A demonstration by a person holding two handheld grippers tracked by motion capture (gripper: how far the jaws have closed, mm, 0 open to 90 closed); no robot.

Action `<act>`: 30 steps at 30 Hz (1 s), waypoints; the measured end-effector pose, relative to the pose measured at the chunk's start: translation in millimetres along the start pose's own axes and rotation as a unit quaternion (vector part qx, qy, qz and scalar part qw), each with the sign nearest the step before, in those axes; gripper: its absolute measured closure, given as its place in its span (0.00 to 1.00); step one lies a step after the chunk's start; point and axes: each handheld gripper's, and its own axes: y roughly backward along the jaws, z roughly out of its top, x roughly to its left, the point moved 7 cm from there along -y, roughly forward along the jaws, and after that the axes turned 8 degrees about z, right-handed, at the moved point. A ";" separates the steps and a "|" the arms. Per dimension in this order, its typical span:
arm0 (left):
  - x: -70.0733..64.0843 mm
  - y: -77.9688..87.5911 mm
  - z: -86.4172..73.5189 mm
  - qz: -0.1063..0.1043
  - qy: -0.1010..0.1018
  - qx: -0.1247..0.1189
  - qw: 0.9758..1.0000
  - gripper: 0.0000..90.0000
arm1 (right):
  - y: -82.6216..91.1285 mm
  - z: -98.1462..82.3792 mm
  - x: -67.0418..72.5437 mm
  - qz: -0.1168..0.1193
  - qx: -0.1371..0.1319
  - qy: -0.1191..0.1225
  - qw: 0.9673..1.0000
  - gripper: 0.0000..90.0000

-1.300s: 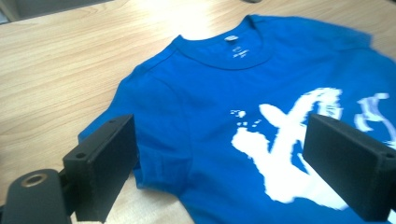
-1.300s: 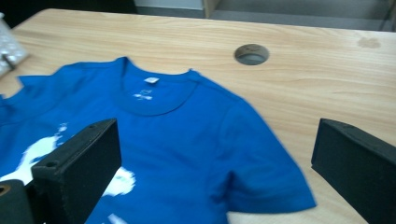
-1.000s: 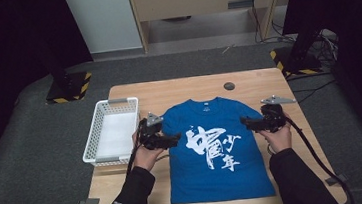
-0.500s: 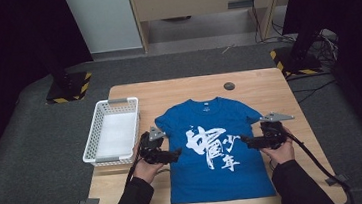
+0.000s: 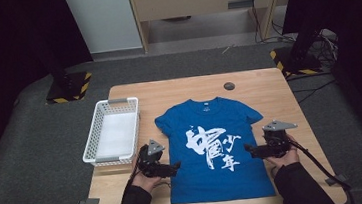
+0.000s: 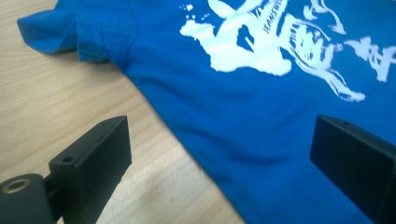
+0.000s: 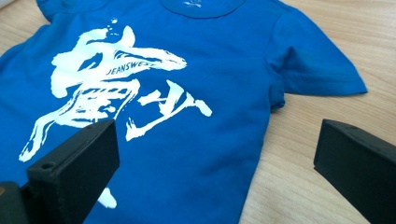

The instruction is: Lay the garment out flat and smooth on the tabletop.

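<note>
Step in hand: likely pinching both side edges of the blue T-shirt (image 5: 212, 149) at mid-length, ready for a fold.
Doing it well: best to lower each pair of fingers so one slides under the hem edge and one lands on top; matching heights on both sides should keep the fold square; only the cloth to be caught, not the bench (image 5: 168, 90).
Left gripper (image 5: 175, 169): lower left of the high view, just beside the shirt's left edge, pointing inward; fingers (image 6: 91, 163) spread wide, holding nothing, straddling the cloth edge in the left gripper view.
Right gripper (image 5: 248, 149): lower right of the high view, at the shirt's right edge, pointing inward; fingers (image 7: 74, 170) spread wide and empty, one over the print, one over bare wood.
Forearms: entering from the bottom edge, roughly level with each other.
T-shirt: flat, front up, centre of the frame, collar toward the top.
White basket (image 5: 96, 155): left of the shirt, well apart from the fold.
Small dark disc (image 5: 228, 85): beyond the collar, upper centre.
</note>
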 end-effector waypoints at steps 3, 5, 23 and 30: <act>-2.2 3.1 -6.2 -0.005 -0.011 0.004 1.000 0.05 | 6.1 -4.1 -0.9 -0.005 0.000 0.003 1.000 0.01; -2.9 4.0 -10.8 -0.005 -0.014 0.010 1.000 0.06 | 9.5 -7.8 -2.5 -0.005 0.000 0.006 1.000 0.01; 12.2 17.0 -43.0 0.002 -0.010 0.045 0.999 0.05 | 15.7 -31.8 -13.5 -0.030 0.051 0.017 0.998 0.01; 22.4 24.8 -52.7 0.008 -0.004 0.048 0.999 0.04 | 18.8 -35.2 -18.4 -0.031 0.049 0.013 0.998 0.01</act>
